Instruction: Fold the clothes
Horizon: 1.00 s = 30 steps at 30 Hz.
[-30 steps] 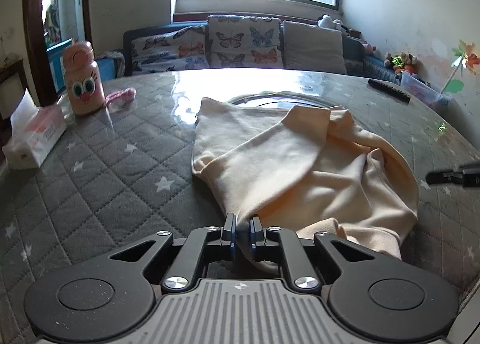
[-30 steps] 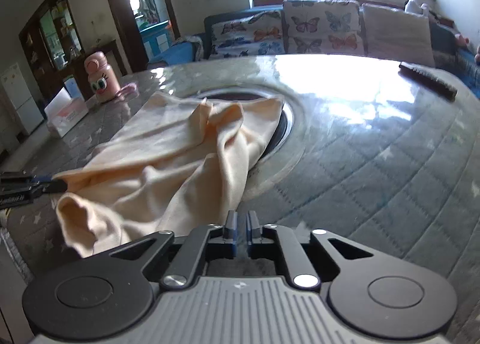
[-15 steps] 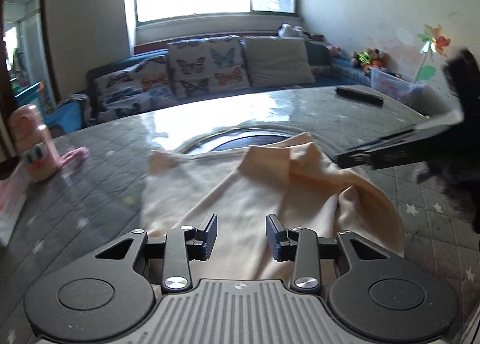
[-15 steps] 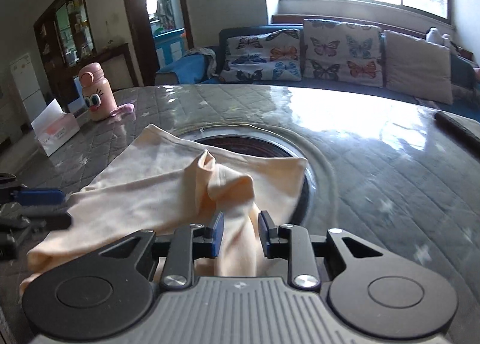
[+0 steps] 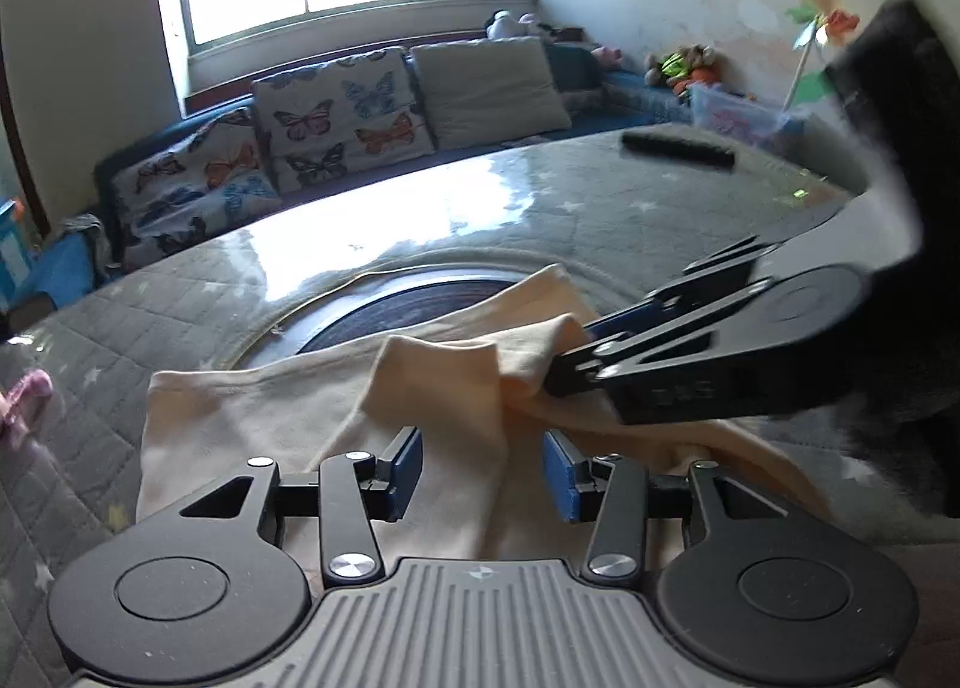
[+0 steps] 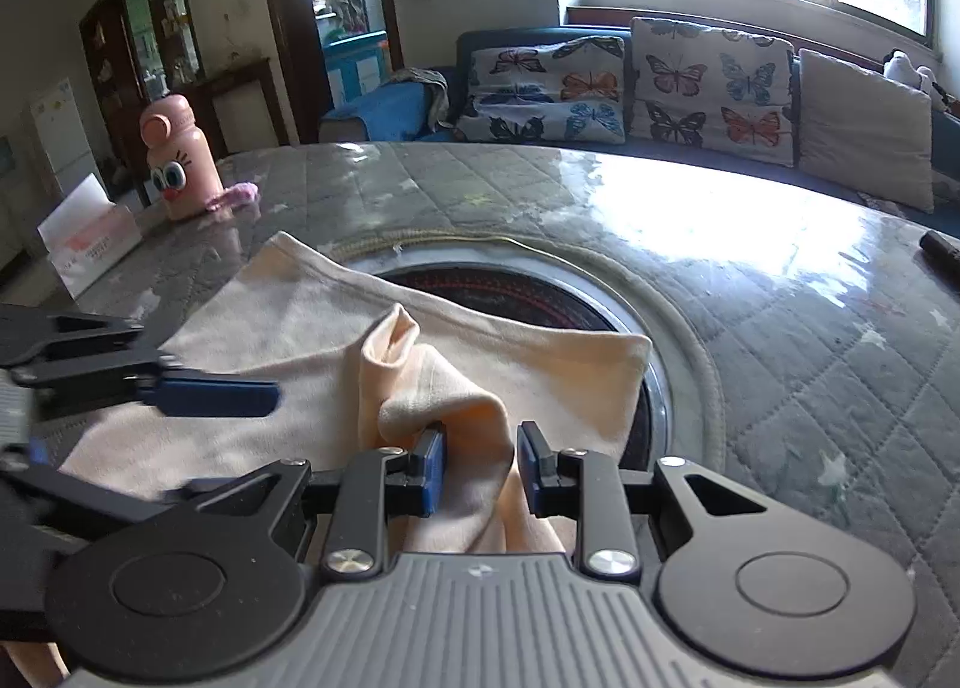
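Two tools over cream garment (image 6: 300, 328), left tool (image 5: 482, 466) opening, right tool (image 6: 480, 469) parted, tissue box (image 6: 90, 244) print unreadable.

Cream garment (image 6: 312, 328) between parted jaws

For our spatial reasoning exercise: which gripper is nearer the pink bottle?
Left. The left gripper, jaws opening with cloth between them, is on the pink bottle side; the right gripper sits farther across the cloth.

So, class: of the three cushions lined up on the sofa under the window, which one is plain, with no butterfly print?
The plain beige cushion, at the end nearest the soft toys; the other two cushions carry coloured butterflies.
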### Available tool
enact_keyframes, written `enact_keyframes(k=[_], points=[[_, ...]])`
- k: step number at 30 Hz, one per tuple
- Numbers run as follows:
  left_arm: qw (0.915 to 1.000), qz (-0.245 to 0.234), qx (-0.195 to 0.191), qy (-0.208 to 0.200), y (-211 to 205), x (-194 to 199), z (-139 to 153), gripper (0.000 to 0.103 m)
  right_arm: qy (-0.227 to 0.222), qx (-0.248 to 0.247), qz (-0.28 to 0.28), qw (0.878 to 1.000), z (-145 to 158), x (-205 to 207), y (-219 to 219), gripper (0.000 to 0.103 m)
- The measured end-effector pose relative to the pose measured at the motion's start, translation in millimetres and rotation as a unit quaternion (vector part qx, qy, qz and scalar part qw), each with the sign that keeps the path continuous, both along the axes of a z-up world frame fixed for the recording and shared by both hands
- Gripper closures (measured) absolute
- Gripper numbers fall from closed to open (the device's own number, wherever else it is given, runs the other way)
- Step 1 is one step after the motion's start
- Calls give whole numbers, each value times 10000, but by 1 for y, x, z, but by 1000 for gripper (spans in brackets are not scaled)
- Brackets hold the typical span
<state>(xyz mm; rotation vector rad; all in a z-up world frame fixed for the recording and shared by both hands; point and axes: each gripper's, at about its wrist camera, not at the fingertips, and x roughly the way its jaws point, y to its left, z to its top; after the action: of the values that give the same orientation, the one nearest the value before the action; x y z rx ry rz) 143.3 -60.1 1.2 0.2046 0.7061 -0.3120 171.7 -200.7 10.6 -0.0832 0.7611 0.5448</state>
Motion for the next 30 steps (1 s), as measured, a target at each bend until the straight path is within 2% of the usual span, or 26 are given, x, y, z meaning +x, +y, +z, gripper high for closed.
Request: enact_keyframes(k=[3, 4, 6, 9, 14, 19, 25, 30], points=[[10000, 36, -13, 59, -1, 8, -8, 58, 0, 113, 17, 9999, 0, 0, -3, 83], [10000, 35, -19, 85, -2, 10, -10, 60, 8, 144, 14, 9999, 0, 0, -3, 91], [10000, 37, 10, 77, -5, 13, -14, 77, 30, 155, 14, 9999, 3, 3, -3, 96], [9999, 92, -2, 41, -6, 17, -16, 97, -60, 183, -42, 9998, 6, -1, -2, 100], [9980, 499, -110, -372, 18, 8, 4, 99, -300, 275, -311, 9987, 18, -9, -16, 101], [9894, 1187, -378, -740, 69, -10, 34, 99, -510, 356, -732, 9954, 30, -16, -41, 101], [9725, 2042, -415, -1041, 134, -50, 56, 99, -655, 379, -1342, 9881, 36, -33, -85, 101], [9544, 2759, -362, -1079, 184, -85, 57, 100, -610, 269, -1868, 9801, 29, -52, -125, 101]])
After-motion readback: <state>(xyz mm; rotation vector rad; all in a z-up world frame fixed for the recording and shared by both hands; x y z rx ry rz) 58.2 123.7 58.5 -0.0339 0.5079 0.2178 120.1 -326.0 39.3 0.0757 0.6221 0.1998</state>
